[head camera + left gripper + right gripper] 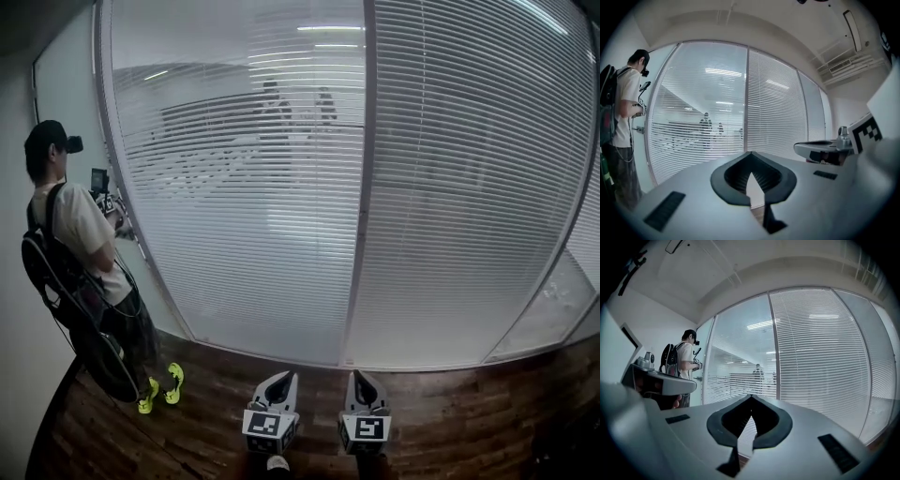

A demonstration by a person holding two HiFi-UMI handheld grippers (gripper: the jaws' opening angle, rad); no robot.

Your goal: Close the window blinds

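White slatted window blinds (244,197) cover a tall glass wall in front of me. The left panel's slats let a room behind show through, while the right panel (469,187) looks denser. Both grippers hang low over the floor, well short of the glass. My left gripper (286,377) is shut and holds nothing, and my right gripper (359,375) is also shut and holds nothing. In the left gripper view the left gripper (751,153) points at the blinds (708,108). In the right gripper view the right gripper (751,396) does the same toward the blinds (815,357).
A person (80,253) with a backpack stands at the left by the glass, holding a device. A grey mullion (361,187) splits the two panels. Dark wooden floor (459,422) runs under the grippers.
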